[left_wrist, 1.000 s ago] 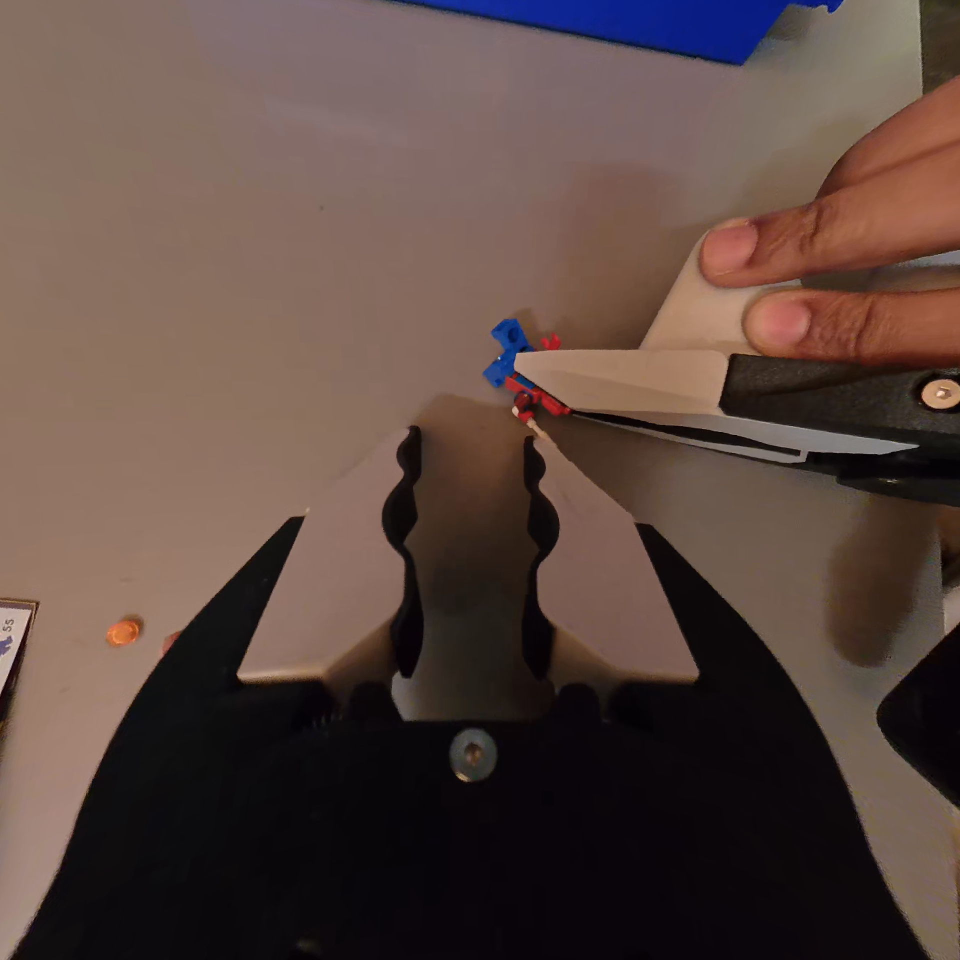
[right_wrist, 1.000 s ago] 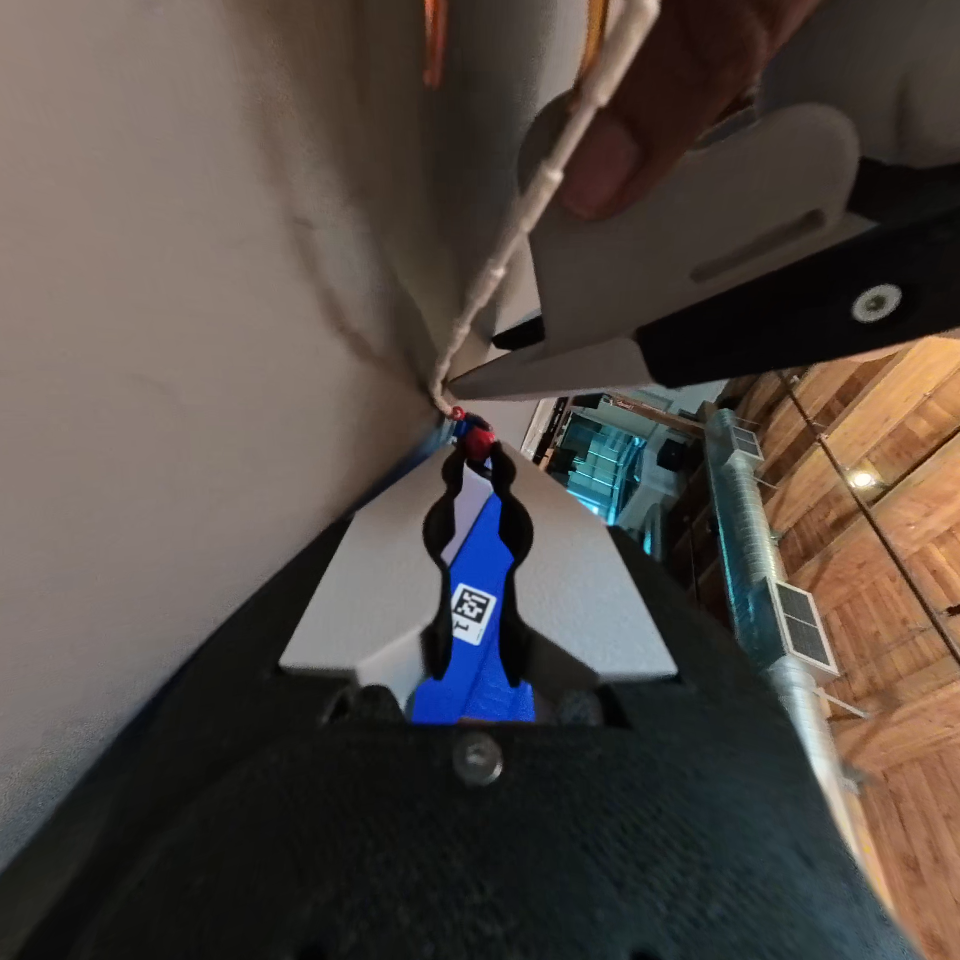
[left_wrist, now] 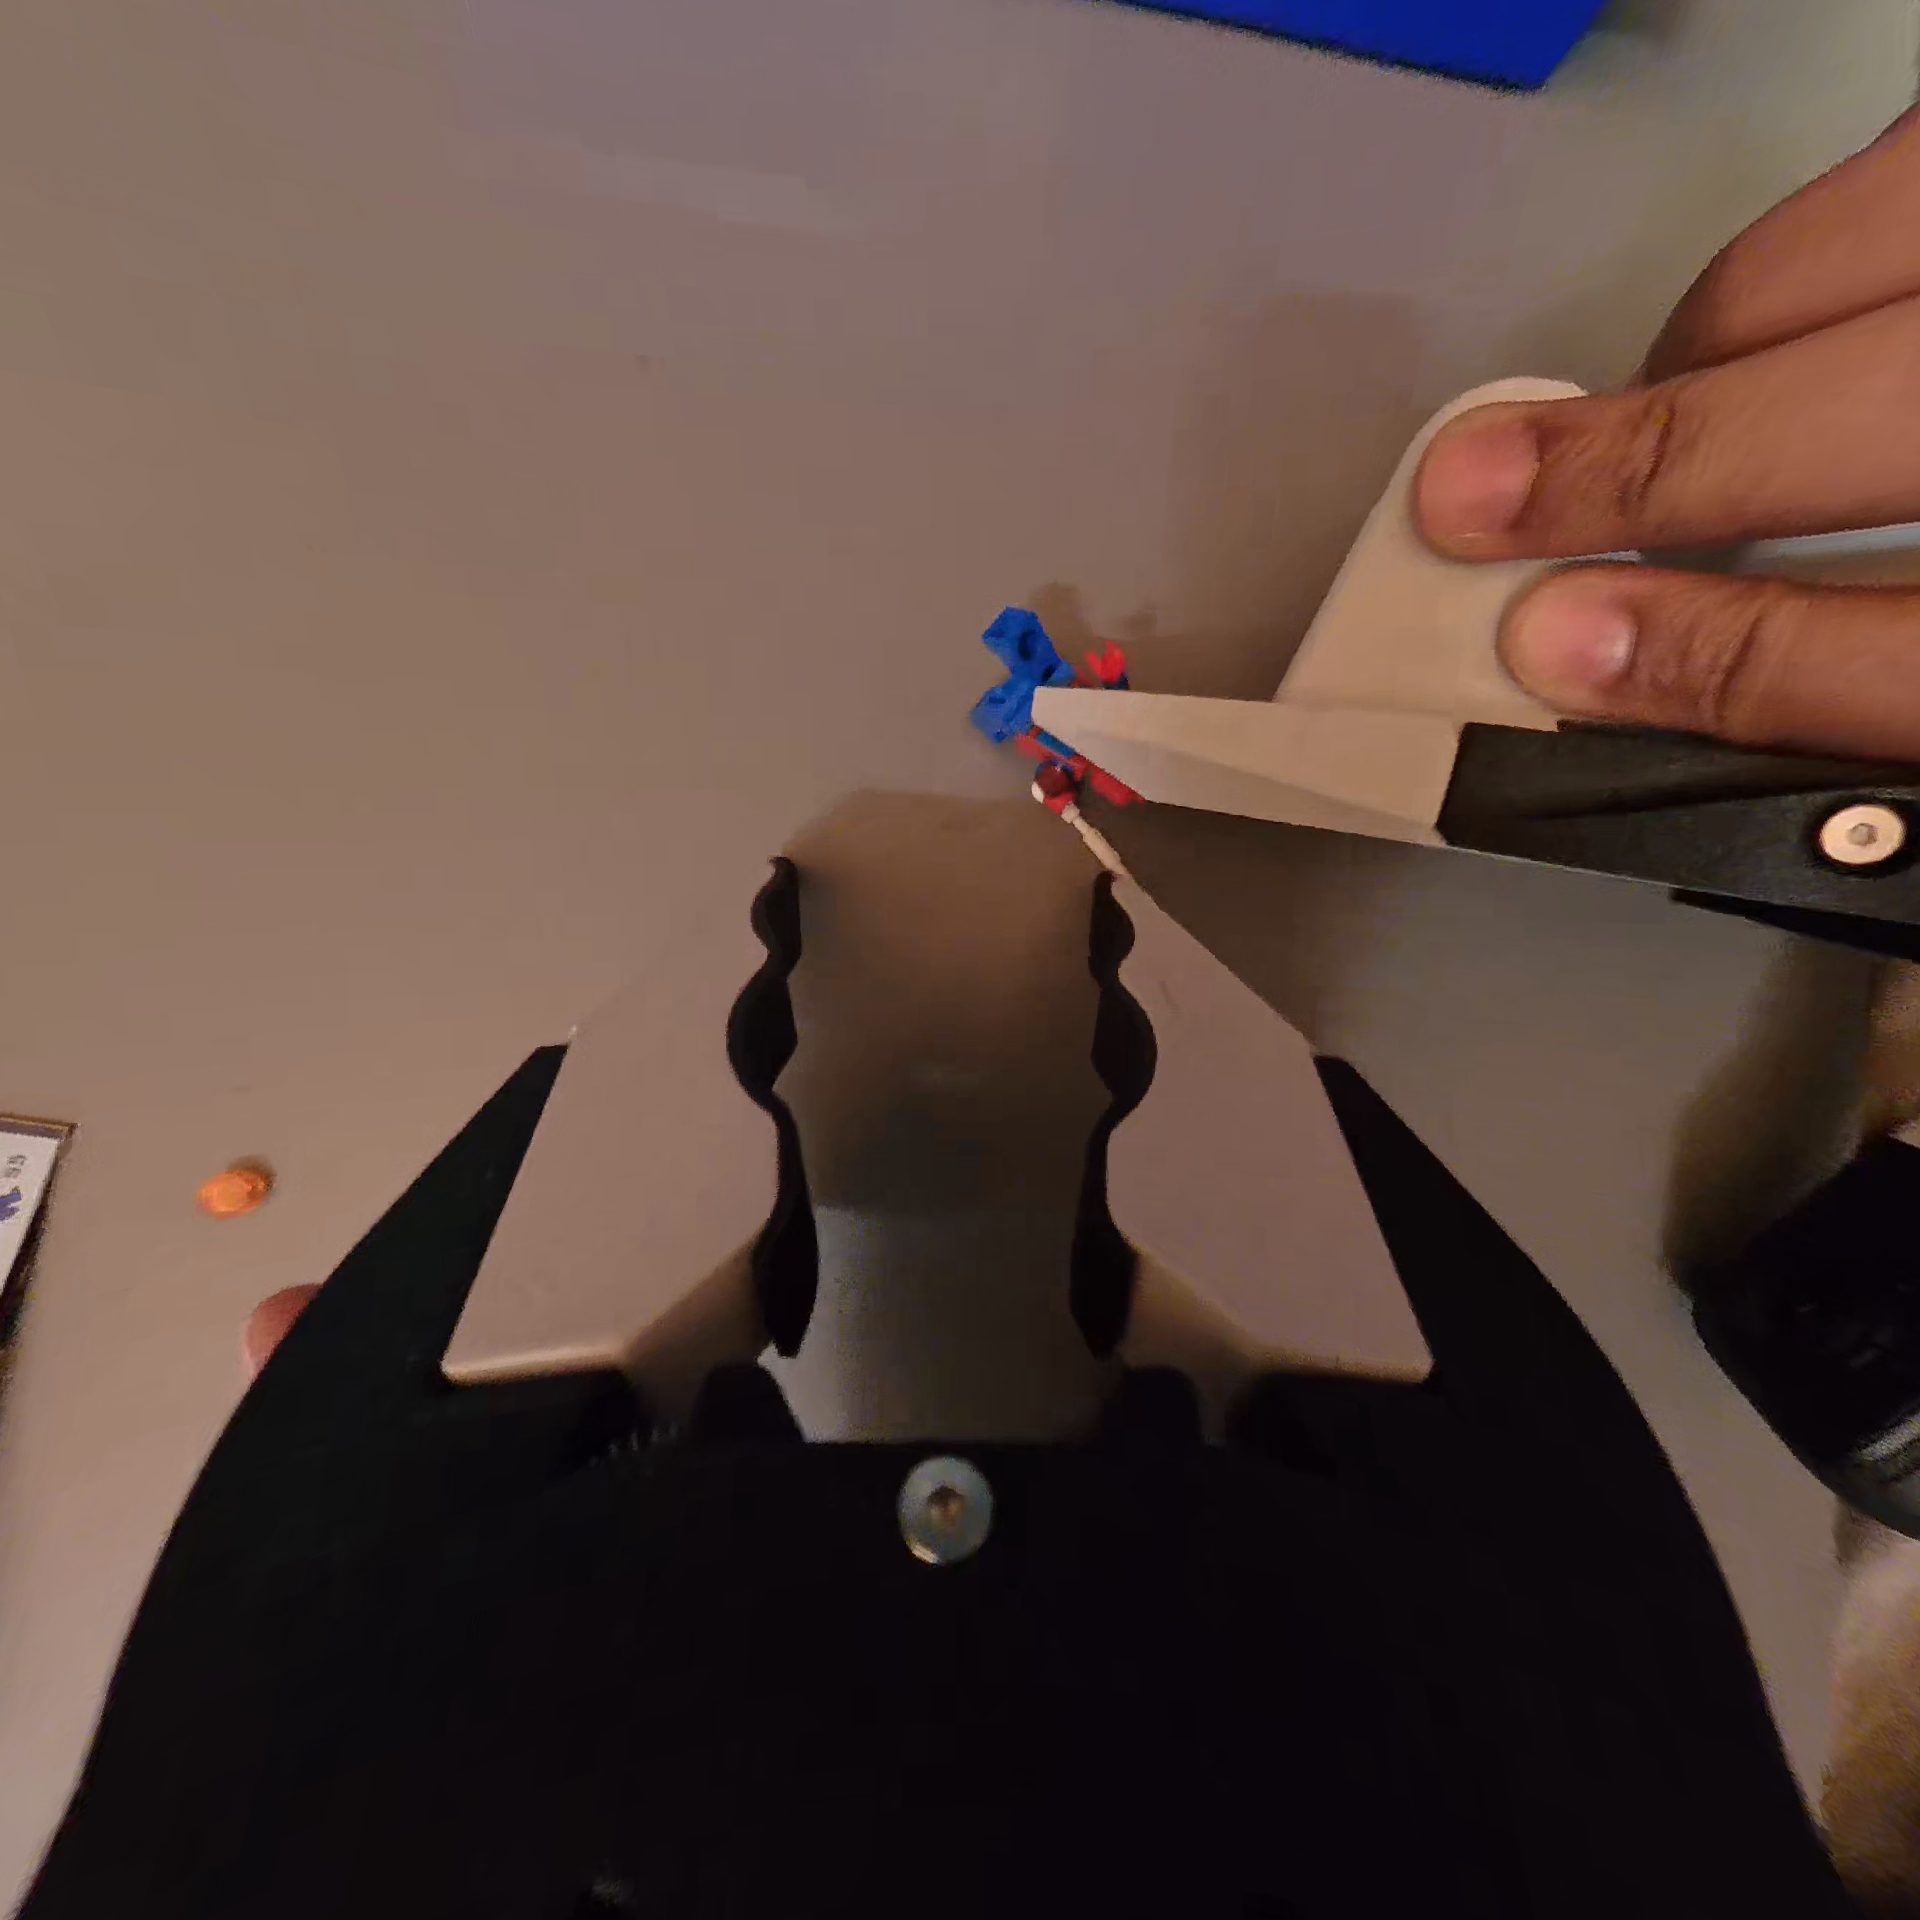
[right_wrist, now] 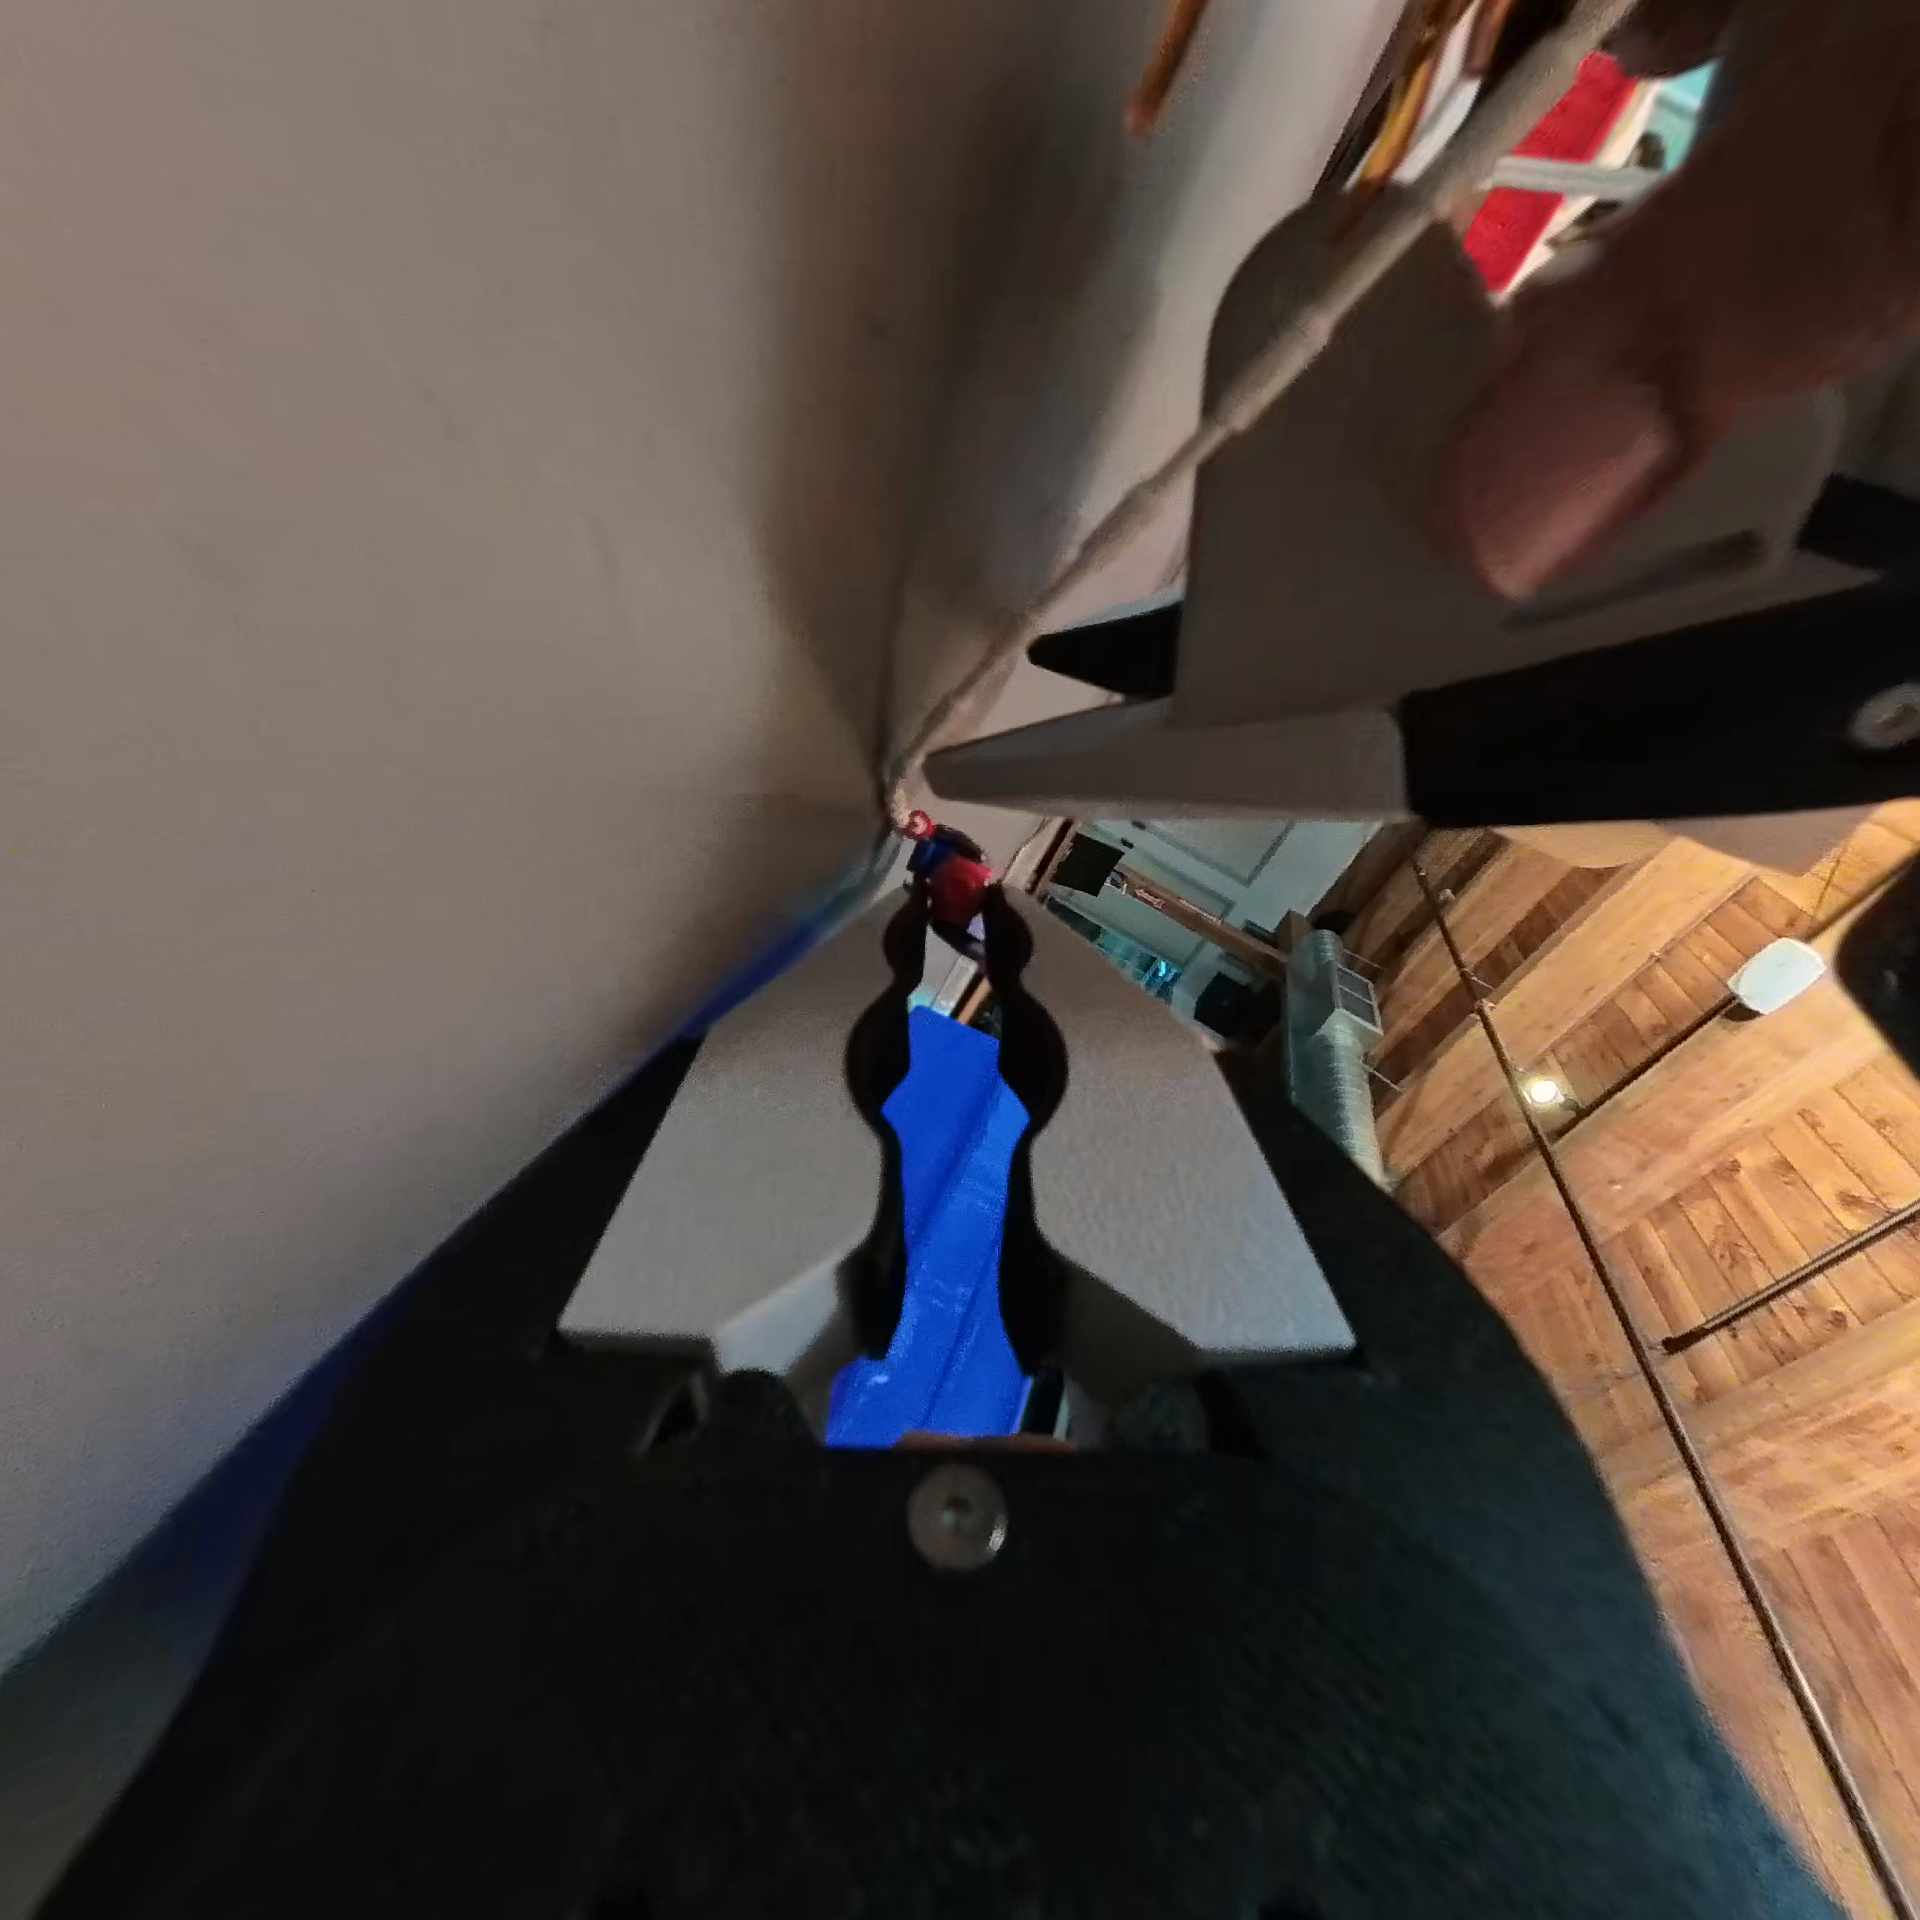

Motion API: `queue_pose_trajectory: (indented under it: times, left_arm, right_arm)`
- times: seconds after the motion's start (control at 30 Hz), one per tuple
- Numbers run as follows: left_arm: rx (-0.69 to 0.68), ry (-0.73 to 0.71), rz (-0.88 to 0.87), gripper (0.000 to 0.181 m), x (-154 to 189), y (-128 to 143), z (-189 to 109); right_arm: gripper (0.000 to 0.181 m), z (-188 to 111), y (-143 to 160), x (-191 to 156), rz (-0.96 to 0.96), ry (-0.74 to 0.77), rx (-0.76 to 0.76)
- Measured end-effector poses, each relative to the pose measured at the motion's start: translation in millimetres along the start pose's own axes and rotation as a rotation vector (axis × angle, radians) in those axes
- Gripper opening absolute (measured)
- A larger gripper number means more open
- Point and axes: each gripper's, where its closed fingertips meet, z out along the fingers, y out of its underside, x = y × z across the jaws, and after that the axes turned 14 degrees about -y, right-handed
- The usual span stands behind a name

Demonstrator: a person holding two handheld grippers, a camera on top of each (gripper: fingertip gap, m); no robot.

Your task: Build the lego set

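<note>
Around my work: bench, bystanders and the room beyond

I see a plain grey matte bench (left_wrist: 436, 540) carrying a bright blue flat plastic slab (left_wrist: 1382, 36) at its far edge, a small round translucent orange piece (left_wrist: 235, 1191) lying alone to my left, and the corner of a dark-edged printed white card (left_wrist: 23, 1195) at the left border. My other view tilts past the bench to a warm wooden plank ceiling (right_wrist: 1714, 1195), a silver ribbed metal duct (right_wrist: 1335, 1049) and a small glowing round lamp (right_wrist: 1544, 1091).
</note>
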Motion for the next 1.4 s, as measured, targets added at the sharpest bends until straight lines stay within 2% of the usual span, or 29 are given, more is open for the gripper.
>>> queue_pose_trajectory:
  times: [0.1,0.17,0.27,0.33,0.43,0.53,0.63,0.73,0.8,0.93,1.2,1.4]
  left_arm:
    - [0.024,0.109,-0.085,0.063,1,-6,-7]
    - [0.069,0.145,-0.132,0.054,-6,-15,-18]
    - [0.100,0.197,-0.092,0.047,-5,-19,-48]
    - [0.097,0.231,-0.036,0.046,3,-12,-72]
    - [0.070,0.199,0.057,0.050,15,12,-103]
    - [0.137,0.074,0.090,0.054,25,25,-116]
    - [0.074,0.014,0.148,0.066,47,41,-104]
    - [-0.079,-0.151,0.220,0.066,37,63,-86]
    - [-0.113,-0.207,0.216,0.065,29,71,-84]
    - [-0.091,-0.111,0.119,0.065,30,77,-91]
    - [-0.095,-0.133,0.052,0.057,-8,80,-94]
    - [-0.078,-0.105,0.004,0.057,-20,77,-92]
  right_arm:
    - [0.009,0,1,-1,0.004,-0.006,-0.006]
    - [0.009,0,1,-1,0.004,-0.008,-0.011]
    - [0.009,-1,0,-2,0.016,-0.014,-0.011]
    - [0.009,-1,0,-2,0.028,-0.015,-0.008]
    - [0.008,-1,0,-2,0.039,-0.005,-0.008]
    - [0.009,-1,-1,-2,0.049,-0.007,-0.004]
    - [0.009,0,-1,-2,0.052,-0.008,0.003]
    - [0.009,2,-1,-3,0.077,-0.017,0.018]
    - [0.010,4,0,-5,0.095,-0.019,0.026]
    - [0.010,8,2,-9,0.122,-0.026,0.037]
    - [0.011,16,5,-11,0.151,-0.048,0.053]
    - [0.010,22,9,-12,0.156,-0.080,0.048]
